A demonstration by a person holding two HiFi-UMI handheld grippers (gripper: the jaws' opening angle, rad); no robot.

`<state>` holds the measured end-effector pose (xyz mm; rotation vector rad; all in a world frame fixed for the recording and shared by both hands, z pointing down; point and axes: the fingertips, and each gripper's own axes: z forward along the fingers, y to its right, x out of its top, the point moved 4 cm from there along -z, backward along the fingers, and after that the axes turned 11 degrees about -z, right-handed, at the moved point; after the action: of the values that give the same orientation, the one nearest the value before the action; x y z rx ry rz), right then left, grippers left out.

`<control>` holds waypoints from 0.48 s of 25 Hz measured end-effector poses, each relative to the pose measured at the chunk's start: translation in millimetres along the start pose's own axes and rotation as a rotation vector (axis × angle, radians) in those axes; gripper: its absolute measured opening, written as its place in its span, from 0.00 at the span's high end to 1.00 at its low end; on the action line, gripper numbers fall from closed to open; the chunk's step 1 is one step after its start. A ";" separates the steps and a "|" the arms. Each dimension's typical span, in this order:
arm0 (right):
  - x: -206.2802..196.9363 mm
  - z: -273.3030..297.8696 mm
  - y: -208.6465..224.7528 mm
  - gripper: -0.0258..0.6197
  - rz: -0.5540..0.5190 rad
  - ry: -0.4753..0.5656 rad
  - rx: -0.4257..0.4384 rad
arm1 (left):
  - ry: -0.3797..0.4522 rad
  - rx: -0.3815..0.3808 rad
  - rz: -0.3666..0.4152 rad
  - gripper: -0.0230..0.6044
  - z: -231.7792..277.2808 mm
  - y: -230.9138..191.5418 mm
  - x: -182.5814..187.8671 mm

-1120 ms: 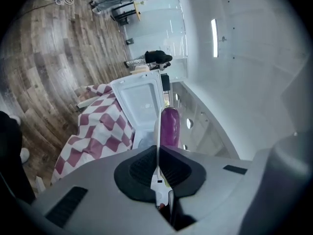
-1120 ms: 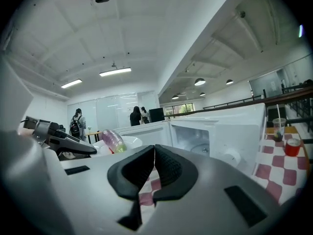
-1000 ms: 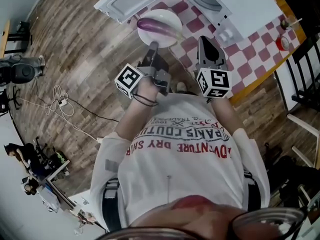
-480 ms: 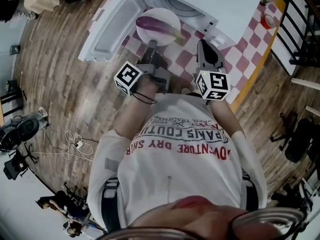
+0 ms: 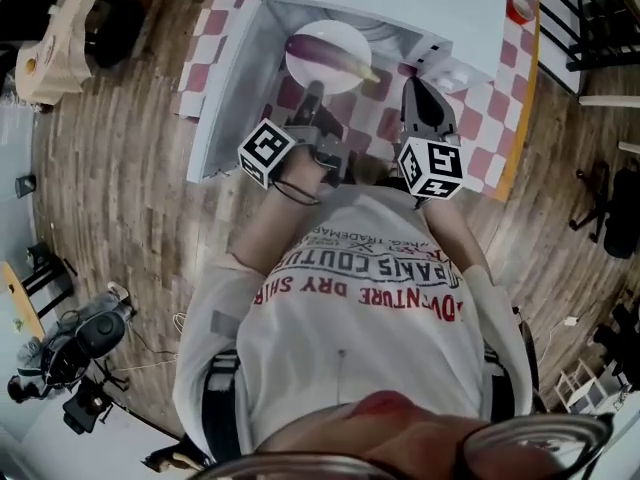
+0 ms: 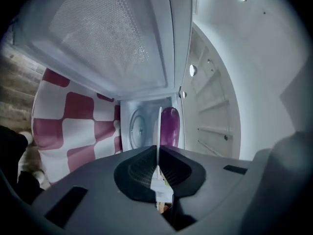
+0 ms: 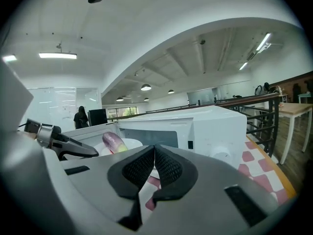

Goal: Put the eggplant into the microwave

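Observation:
A purple eggplant lies on a white plate. My left gripper is shut on the plate's near rim and holds it level in front of the open white microwave. In the left gripper view the plate shows edge-on between the jaws, with the eggplant on it and the oven cavity with its turntable straight behind. My right gripper is shut and empty, to the right of the plate. In the right gripper view the eggplant shows left of the shut gripper.
The microwave door stands swung open on the left, close beside the left gripper. The microwave sits on a table with a red and white checked cloth. A small red bowl stands at the far right. Wooden floor lies all round.
The person has turned to face the microwave. The plate with the eggplant, still in the left gripper, now sits right before the open cavity instead of beside the door. The right gripper followed alongside.

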<state>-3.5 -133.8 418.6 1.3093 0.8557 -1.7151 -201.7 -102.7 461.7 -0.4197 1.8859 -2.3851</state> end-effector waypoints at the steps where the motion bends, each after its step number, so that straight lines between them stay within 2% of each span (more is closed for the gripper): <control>1: -0.5 1.4 -2.5 0.92 0.001 -0.002 -0.018 | -0.017 0.004 0.003 0.90 2.1 -1.0 3.7; 6: -0.5 4.6 -12.7 0.92 0.004 -0.016 -0.089 | -0.089 0.040 0.003 0.90 10.0 -9.2 15.4; 12: -9.4 14.6 -13.1 0.92 0.074 -0.048 -0.105 | -0.133 0.067 -0.009 0.90 34.1 -26.4 18.6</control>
<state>-20.0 -138.8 431.8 1.2105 0.8472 -1.6161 -207.9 -132.6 497.4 -0.5674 1.7466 -2.3537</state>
